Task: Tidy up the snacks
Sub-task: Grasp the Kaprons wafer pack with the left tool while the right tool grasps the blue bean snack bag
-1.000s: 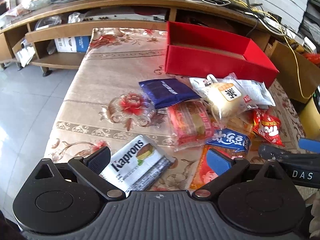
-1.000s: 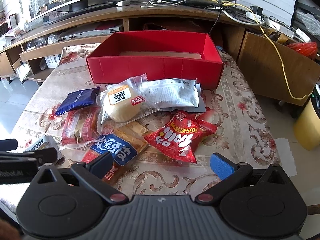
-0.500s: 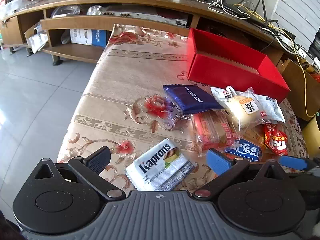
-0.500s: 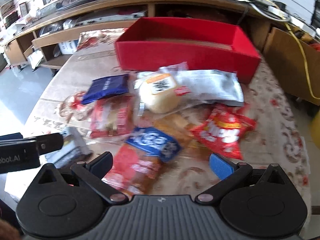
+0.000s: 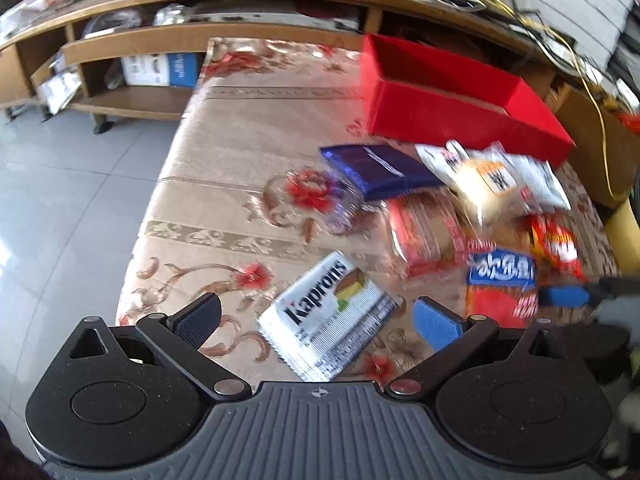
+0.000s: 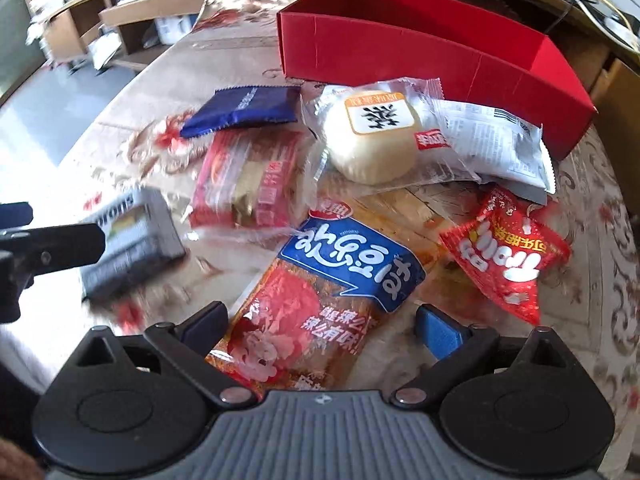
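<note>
Several snack packs lie on a floral tablecloth in front of an empty red box (image 5: 460, 96) (image 6: 420, 44). My left gripper (image 5: 316, 320) is open, with the white Kaprons wafer pack (image 5: 328, 320) between its fingers. My right gripper (image 6: 320, 328) is open over the red-and-blue spicy snack pack (image 6: 320, 300). Further off lie a navy pack (image 6: 244, 110), a clear-wrapped red cake pack (image 6: 248, 184), a round bun in clear wrap (image 6: 372, 140), a white pack (image 6: 496, 140) and a small red pack (image 6: 508, 256).
A wooden TV shelf (image 5: 180, 36) with cables stands behind the table. The tiled floor (image 5: 60, 200) lies past the table's left edge. The left gripper's finger (image 6: 48, 244) shows at the left of the right wrist view.
Both grippers have moved down and closer to the packs. The right gripper has shifted left, over the red-and-blue pack. Both stay open.
</note>
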